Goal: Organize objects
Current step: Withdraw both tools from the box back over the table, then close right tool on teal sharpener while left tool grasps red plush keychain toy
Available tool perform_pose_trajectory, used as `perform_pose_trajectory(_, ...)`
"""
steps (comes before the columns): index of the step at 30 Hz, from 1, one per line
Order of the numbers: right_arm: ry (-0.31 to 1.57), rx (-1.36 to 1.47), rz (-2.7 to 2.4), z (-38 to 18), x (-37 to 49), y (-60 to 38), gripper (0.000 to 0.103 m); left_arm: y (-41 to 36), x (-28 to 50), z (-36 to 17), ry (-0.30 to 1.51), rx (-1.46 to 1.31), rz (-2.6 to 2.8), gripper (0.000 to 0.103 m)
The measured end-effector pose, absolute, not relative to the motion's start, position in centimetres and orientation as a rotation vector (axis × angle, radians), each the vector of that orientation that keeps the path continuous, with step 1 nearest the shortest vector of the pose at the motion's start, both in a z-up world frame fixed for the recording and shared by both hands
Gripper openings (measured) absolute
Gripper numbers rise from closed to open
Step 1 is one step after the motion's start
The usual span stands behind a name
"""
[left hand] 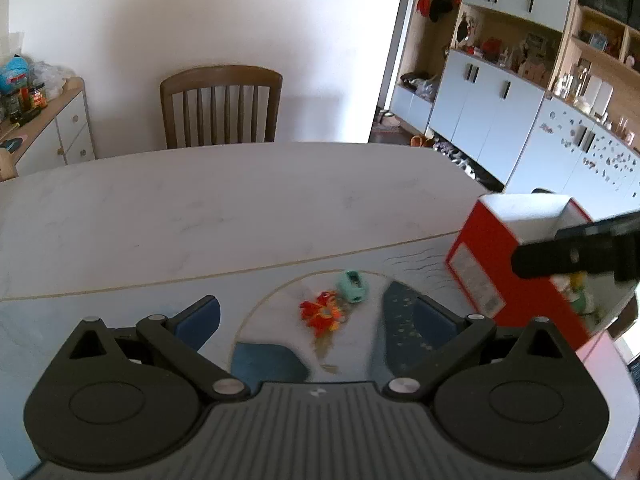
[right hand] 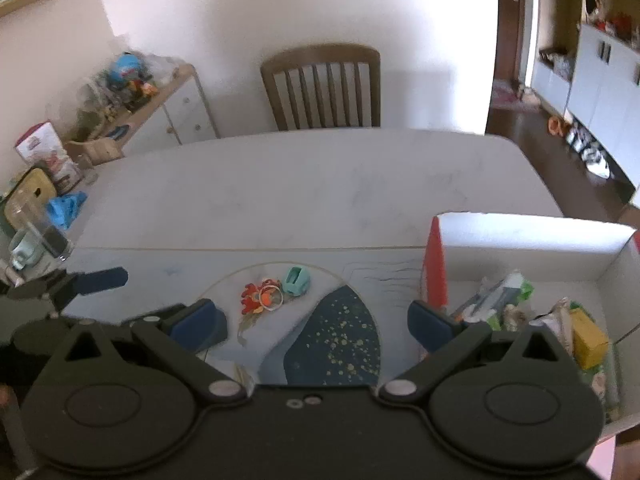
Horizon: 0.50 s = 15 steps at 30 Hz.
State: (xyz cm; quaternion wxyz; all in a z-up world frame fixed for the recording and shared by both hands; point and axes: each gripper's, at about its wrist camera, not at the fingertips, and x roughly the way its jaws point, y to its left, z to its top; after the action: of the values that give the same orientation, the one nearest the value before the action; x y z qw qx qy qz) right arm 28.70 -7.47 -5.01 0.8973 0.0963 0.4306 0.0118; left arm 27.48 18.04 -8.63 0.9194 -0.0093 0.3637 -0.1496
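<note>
left gripper (left hand: 316, 320): jaws spread wide, nothing between them, angled downward | right gripper (right hand: 318, 320): jaws spread wide, nothing between them, angled downward, to the left gripper's right

Bare table (left hand: 224, 208) ahead; red box (left hand: 492, 264) rightward

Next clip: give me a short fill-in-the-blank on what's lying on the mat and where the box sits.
1. The small keyring-like item beside the orange-red trinket is coloured ____.
2. The red box with a white inside stands to the ____ of those two items in the right wrist view.
3. Both the left gripper and the right gripper have their jaws ____.

Missing words: teal; right; open
</note>
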Motion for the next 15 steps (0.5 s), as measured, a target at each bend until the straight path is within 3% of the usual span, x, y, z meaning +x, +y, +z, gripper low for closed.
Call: perform_pose_trajectory(15,1.099,0.308,-0.074,-11.5,38.1,-7.3,0.098,16.5,33.3,-15.2,0.822,0.064,-0.375,0.103)
